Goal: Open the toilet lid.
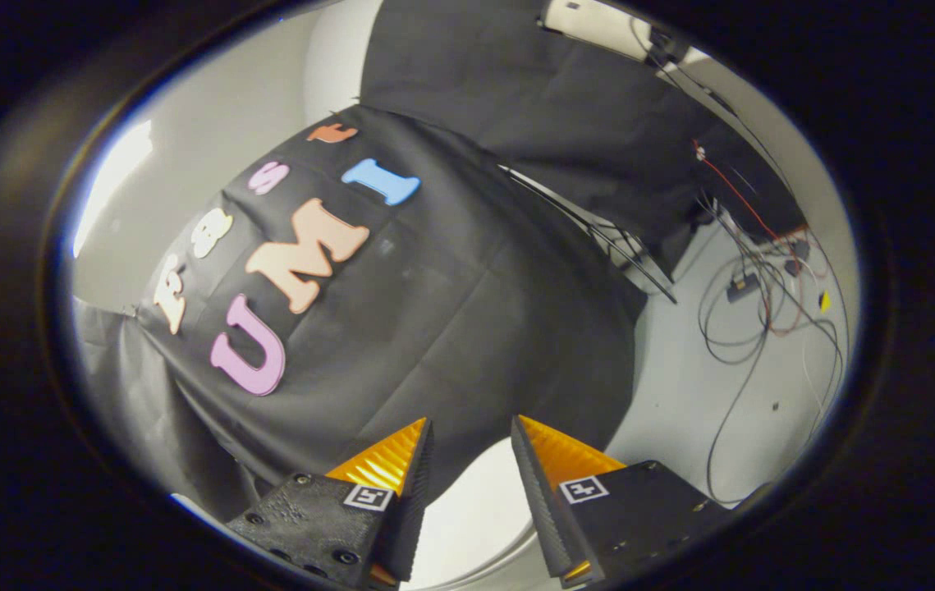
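Note:
A curved white surface, the toilet lid (475,509), shows low between my fingers and runs under them. My gripper (471,427) stands open above it, tilted, with a gap between the fingers and nothing held. The fingertips point toward the black cloth wall (451,328) just beyond. How far the lid is raised I cannot tell; most of the toilet is hidden below the fingers.
To the right of the fingers lies a pale floor (697,394) with loose black and red cables (754,304) and a small black box. A thin black stand leg (598,238) crosses beside the cloth. A white wall (213,131) rises behind the cloth.

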{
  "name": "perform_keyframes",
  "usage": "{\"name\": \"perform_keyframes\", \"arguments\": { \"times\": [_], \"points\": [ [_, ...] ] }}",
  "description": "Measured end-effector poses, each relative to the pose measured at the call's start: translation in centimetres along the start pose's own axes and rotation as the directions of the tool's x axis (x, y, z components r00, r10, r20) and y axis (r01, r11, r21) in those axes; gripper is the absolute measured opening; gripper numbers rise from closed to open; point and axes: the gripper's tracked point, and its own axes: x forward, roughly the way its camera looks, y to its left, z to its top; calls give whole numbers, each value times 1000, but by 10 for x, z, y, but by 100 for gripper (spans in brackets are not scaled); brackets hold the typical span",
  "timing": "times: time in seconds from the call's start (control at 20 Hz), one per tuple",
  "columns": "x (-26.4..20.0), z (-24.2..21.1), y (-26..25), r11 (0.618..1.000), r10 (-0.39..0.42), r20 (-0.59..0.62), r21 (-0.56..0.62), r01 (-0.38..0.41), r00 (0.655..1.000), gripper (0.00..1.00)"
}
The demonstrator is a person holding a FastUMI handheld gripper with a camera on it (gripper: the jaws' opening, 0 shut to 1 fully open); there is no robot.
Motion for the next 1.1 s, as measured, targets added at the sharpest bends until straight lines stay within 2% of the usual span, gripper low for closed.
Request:
{"name": "perform_keyframes", "arguments": {
  "times": [0.25,0.45,0.7,0.9,1.0,1.1],
  "points": [
    [6,-51,-50,985,-88,-63,143,96,994,56],
    [20,-76,-78,964,-148,-123,204,171,981,56],
    [45,-89,-96,941,-162,-204,262,213,966,56],
    [62,-89,-105,929,-147,-232,300,215,961,56],
    [73,-91,-110,920,-151,-246,318,227,957,53],
    [80,-101,-115,913,-172,-289,313,263,942,45]
  ]
}}
